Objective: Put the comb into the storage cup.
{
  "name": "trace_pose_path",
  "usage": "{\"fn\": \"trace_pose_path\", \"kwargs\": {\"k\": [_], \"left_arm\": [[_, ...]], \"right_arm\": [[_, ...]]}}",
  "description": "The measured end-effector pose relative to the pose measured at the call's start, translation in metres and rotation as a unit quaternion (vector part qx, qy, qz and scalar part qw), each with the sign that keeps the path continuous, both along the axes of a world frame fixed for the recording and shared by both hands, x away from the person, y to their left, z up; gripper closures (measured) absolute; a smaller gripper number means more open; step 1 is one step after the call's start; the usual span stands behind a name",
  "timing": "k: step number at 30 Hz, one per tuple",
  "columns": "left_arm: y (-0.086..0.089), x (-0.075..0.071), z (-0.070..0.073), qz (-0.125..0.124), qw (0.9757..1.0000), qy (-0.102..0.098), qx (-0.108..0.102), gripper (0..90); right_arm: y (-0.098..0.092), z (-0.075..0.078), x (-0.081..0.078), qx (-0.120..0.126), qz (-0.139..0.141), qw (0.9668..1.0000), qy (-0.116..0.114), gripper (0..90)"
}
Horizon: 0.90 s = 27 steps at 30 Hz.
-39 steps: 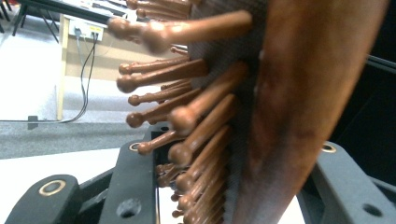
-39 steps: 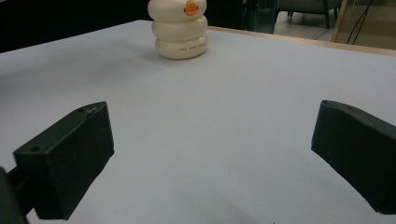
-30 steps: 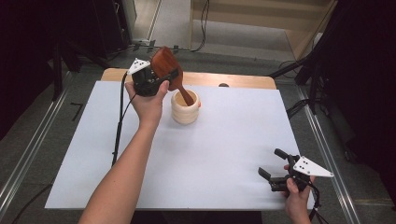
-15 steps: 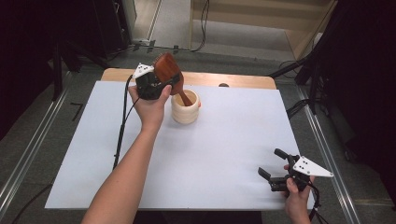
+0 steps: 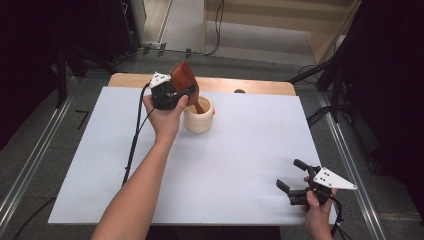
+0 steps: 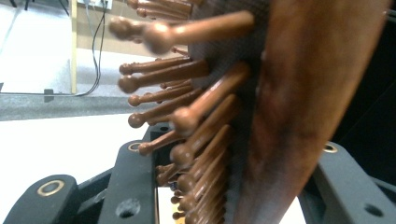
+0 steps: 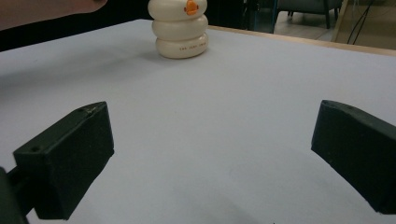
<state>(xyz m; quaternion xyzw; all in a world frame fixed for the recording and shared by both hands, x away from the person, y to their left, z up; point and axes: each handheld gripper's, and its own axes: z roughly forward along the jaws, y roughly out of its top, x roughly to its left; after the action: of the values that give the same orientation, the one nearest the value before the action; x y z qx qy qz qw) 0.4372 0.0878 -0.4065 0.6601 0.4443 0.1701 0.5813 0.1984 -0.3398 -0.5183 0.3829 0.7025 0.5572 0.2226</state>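
A brown wooden hairbrush (image 5: 185, 82) with knobbed wooden pins (image 6: 187, 119) is held in my left gripper (image 5: 180, 95), which is shut on its paddle head. The brush tilts, with its handle dipping into a cream ribbed cup (image 5: 199, 116) that bears a small orange mark (image 7: 190, 6). The left hand holds the gripper just left of and above the cup, near the table's far edge. My right gripper (image 5: 292, 176) rests low at the near right corner of the white table (image 5: 240, 160), open with nothing between its jaws, and points toward the cup (image 7: 181, 29).
A wooden strip (image 5: 260, 86) runs along the table's far edge. Metal rails (image 5: 30, 165) flank the table on both sides. Cables (image 5: 217, 25) lie on the floor beyond. The left gripper's black cable (image 5: 134, 140) trails over the table's left part.
The left gripper with the hairbrush has shifted slightly, and the brush handle has sunk a little deeper into the cup. The right gripper has stayed put.
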Motion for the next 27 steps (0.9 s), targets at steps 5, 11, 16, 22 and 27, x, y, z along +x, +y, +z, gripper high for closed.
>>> {"fn": "trace_pose_path", "kwargs": {"k": [5,11,16,22,27], "left_arm": [[-0.002,0.0,-0.004,0.002,1.0,0.003,-0.002,55.2],[-0.004,0.001,-0.009,0.007,1.0,0.006,-0.004,55.1],[-0.005,0.002,-0.014,0.008,0.9999,0.011,-0.009,55.0],[-0.005,0.003,-0.02,0.014,0.9996,0.018,-0.016,54.9],[-0.006,0.003,-0.022,0.019,0.9995,0.019,-0.019,54.8]], "right_arm": [[0.0,0.0,0.0,-0.001,0.001,1.0,0.0,0.0],[0.0,0.0,0.0,-0.001,0.002,1.0,0.0,0.0],[0.0,0.0,0.0,-0.002,0.002,1.0,-0.002,0.0],[0.0,0.0,0.0,-0.002,0.002,1.0,-0.001,0.0],[0.001,0.0,0.001,-0.002,0.002,1.0,0.0,0.0]]}}
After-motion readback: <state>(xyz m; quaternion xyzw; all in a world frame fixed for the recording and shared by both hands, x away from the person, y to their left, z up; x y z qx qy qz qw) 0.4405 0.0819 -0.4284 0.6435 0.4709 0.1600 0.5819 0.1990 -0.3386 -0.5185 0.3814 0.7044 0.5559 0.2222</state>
